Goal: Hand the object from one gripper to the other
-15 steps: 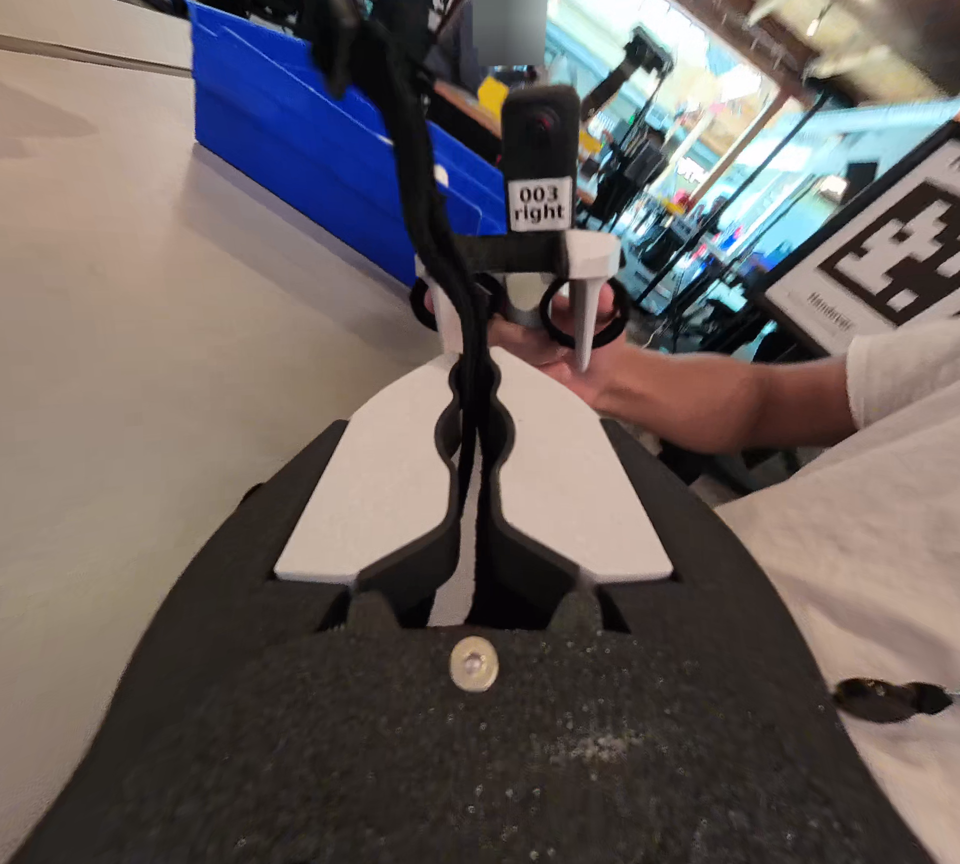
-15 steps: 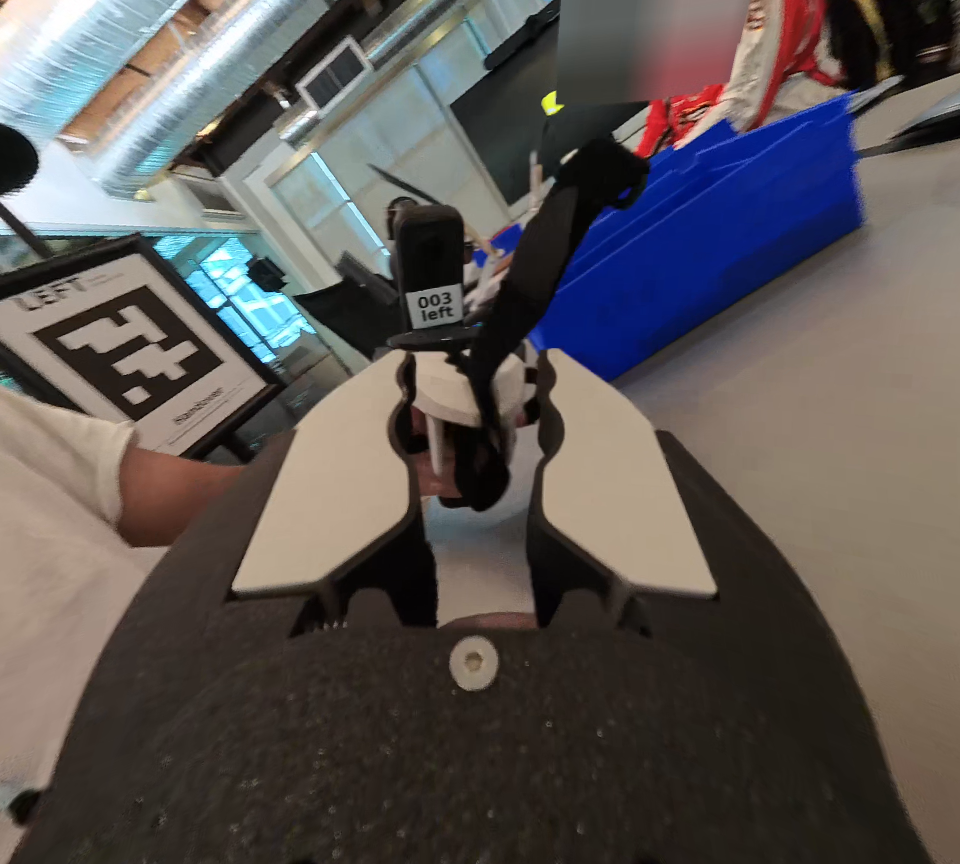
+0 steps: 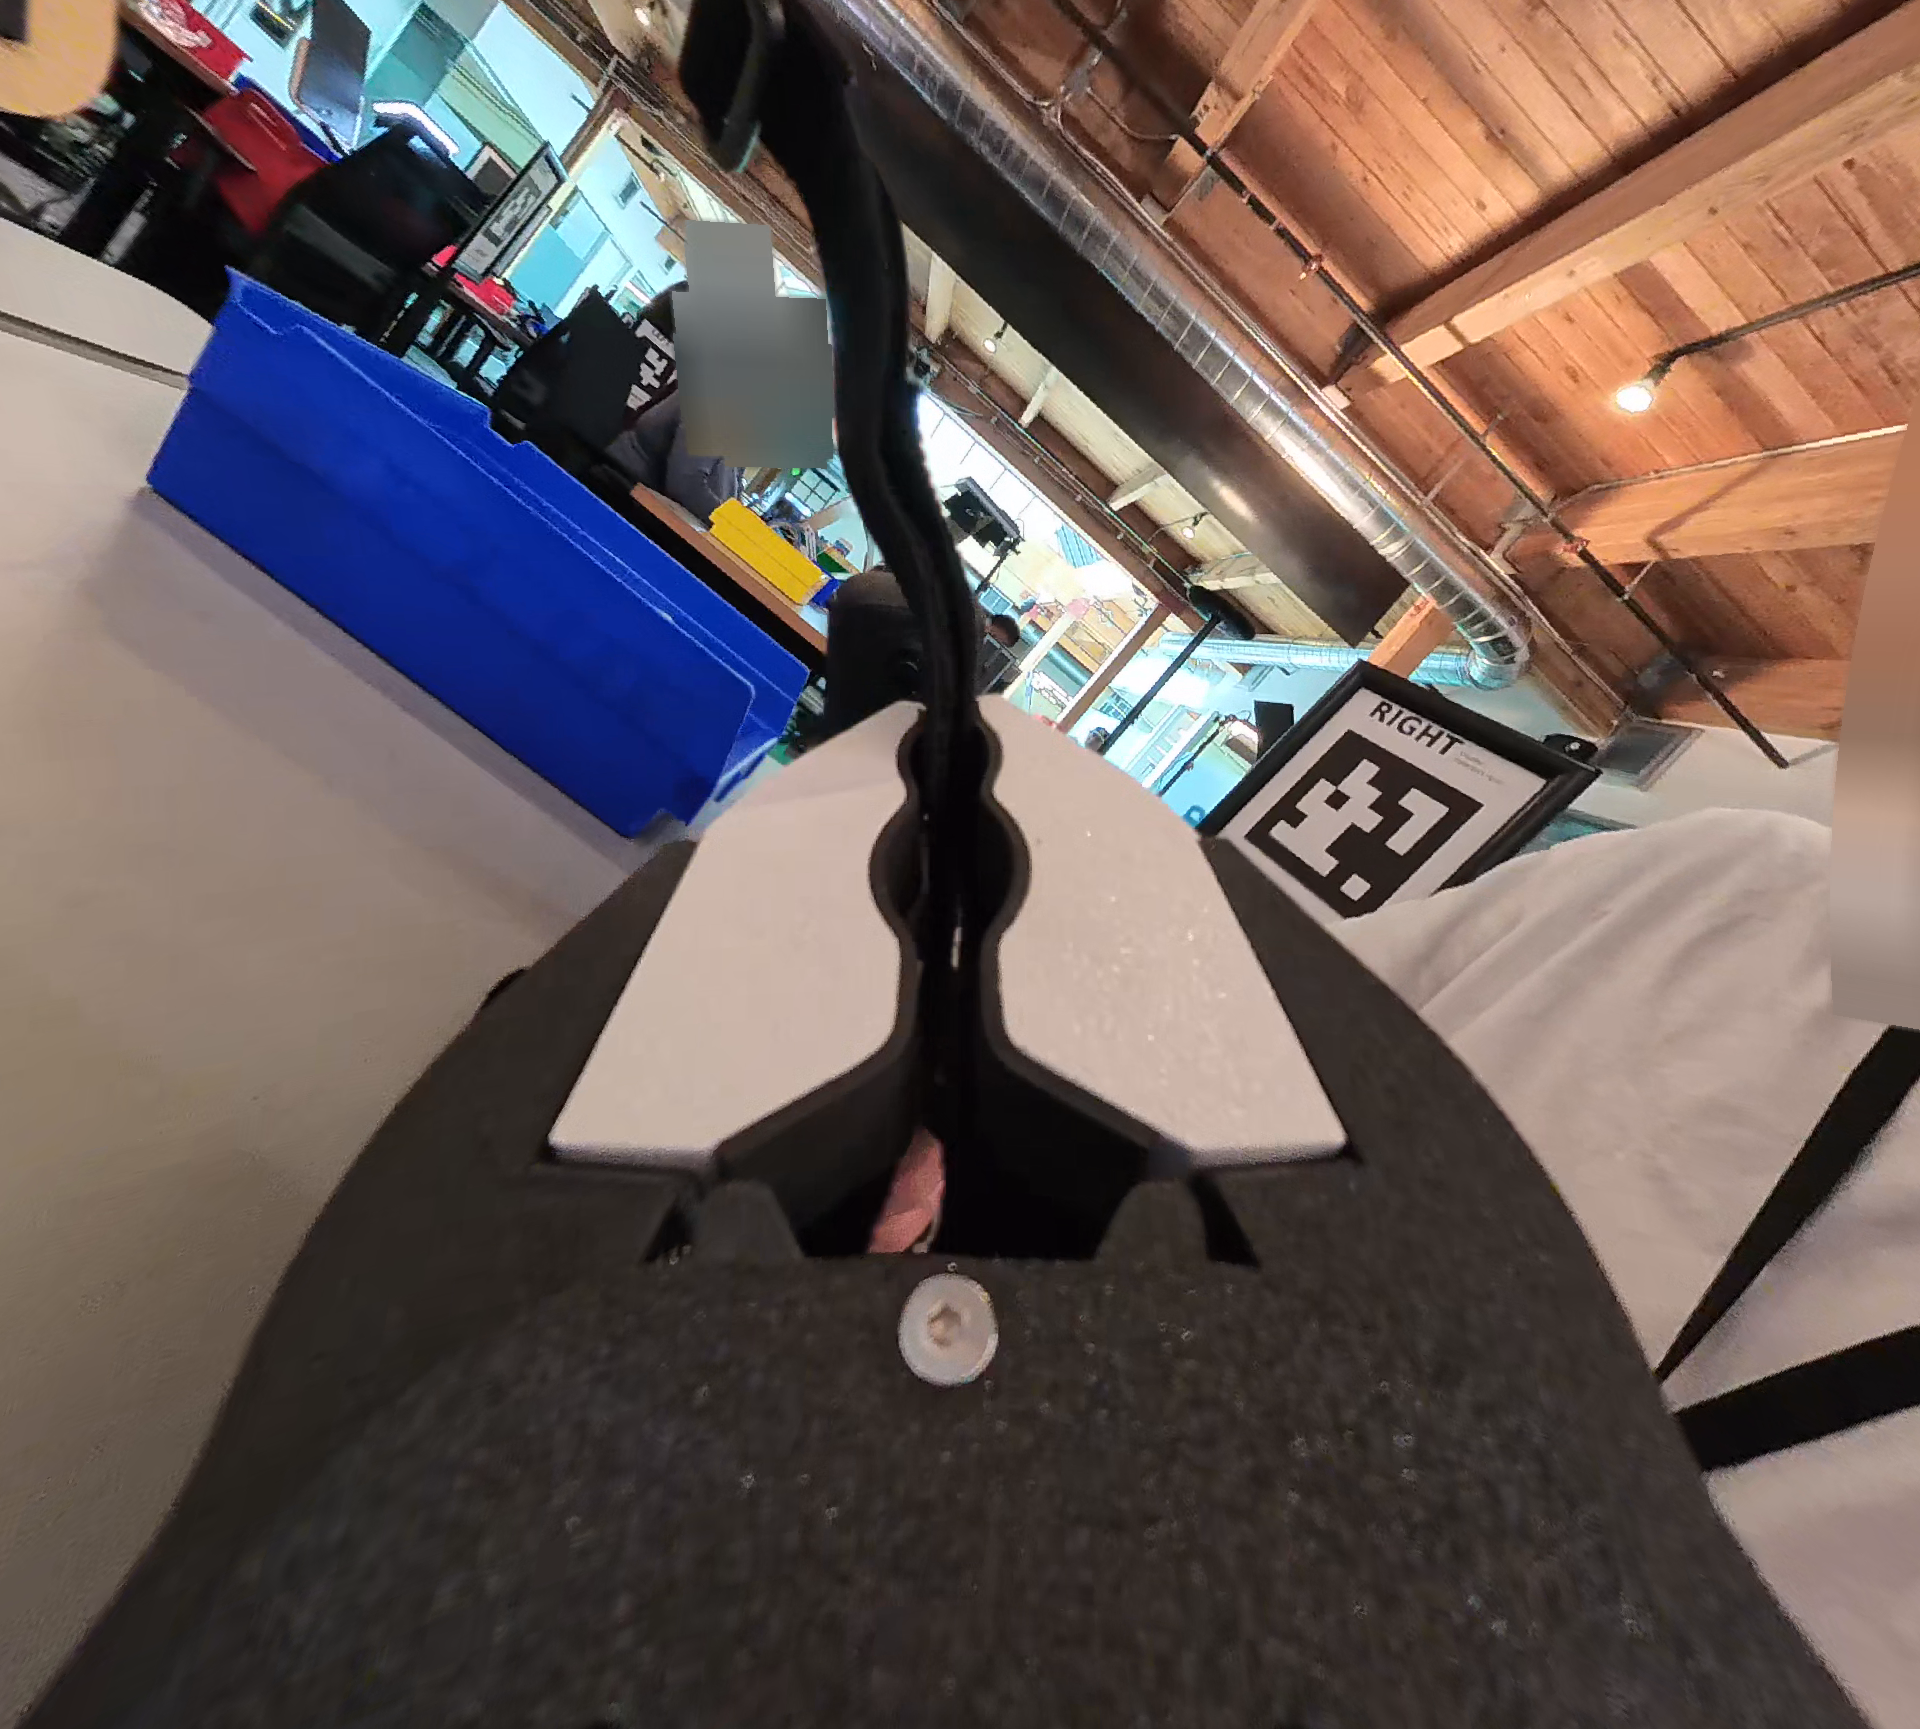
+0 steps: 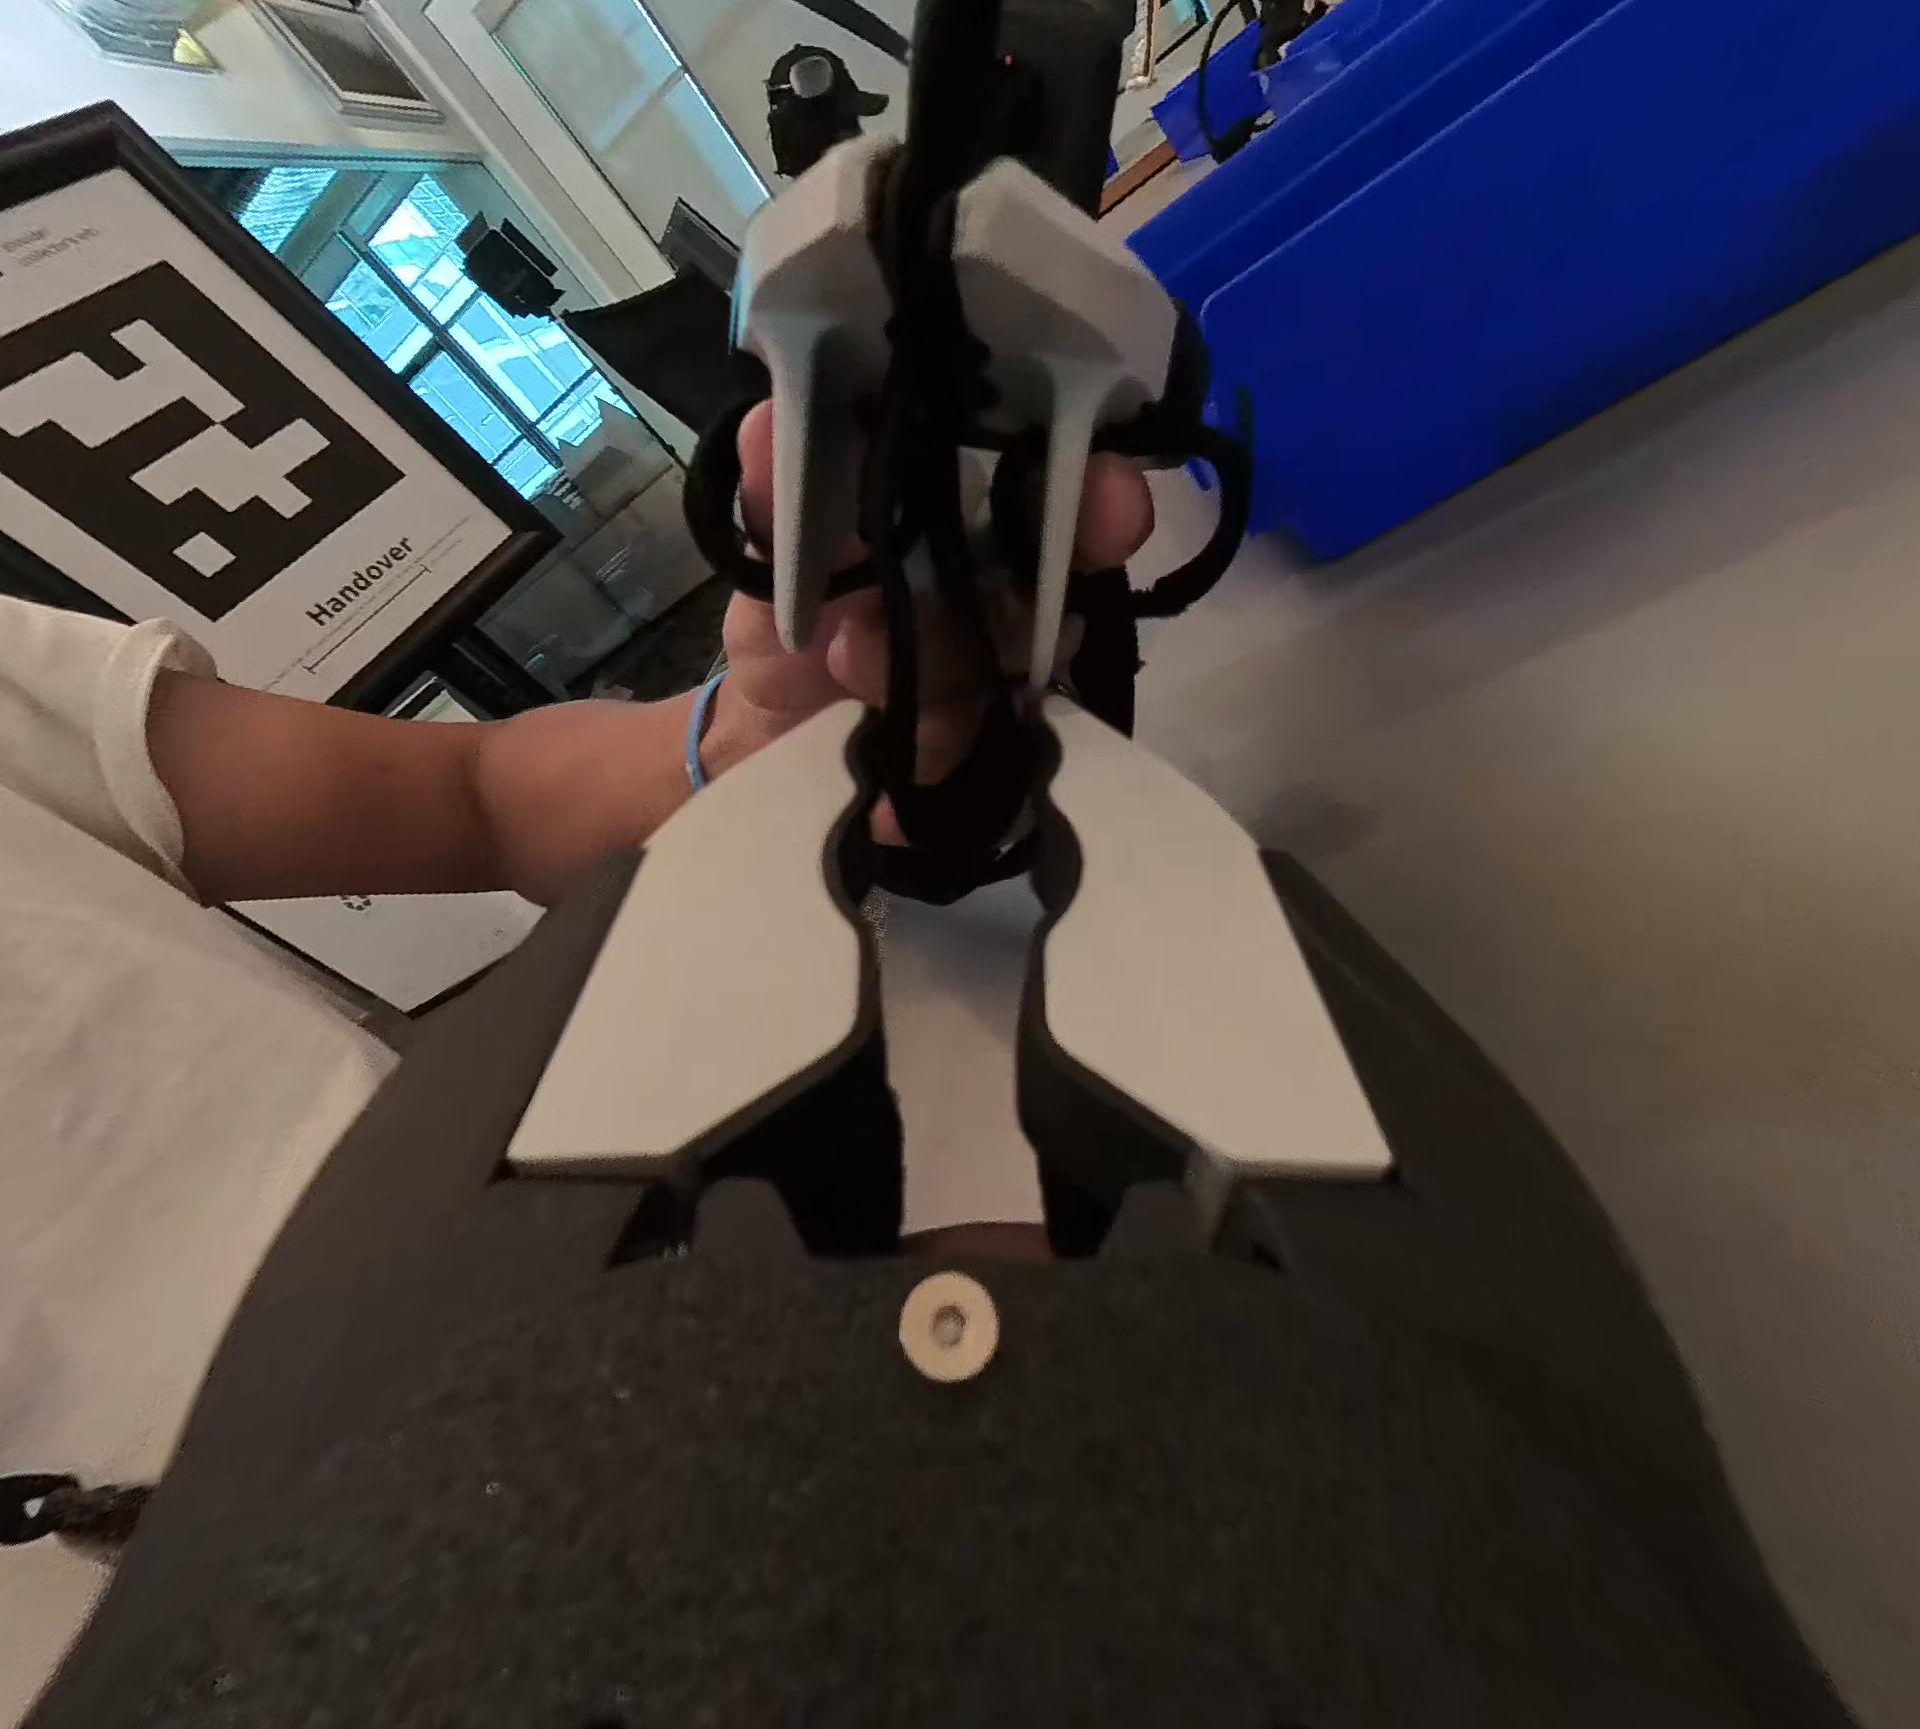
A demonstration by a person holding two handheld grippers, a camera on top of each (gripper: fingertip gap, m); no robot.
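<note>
Gripping black strap (image 3: 914, 536), left tongs (image 3: 951, 749) clamped (upright); right tongs (image 4: 951, 744) apart around lower end.

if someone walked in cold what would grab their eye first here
A long black strap rises from the shut left gripper, its buckle end high against the wooden ceiling. In the right wrist view its lower end bunches between the right gripper. A blue bin sits on the table behind.

Both wrist views look up along their fingers, facing each other closely (sharing the blue bin (image 3: 468, 557)).
</note>
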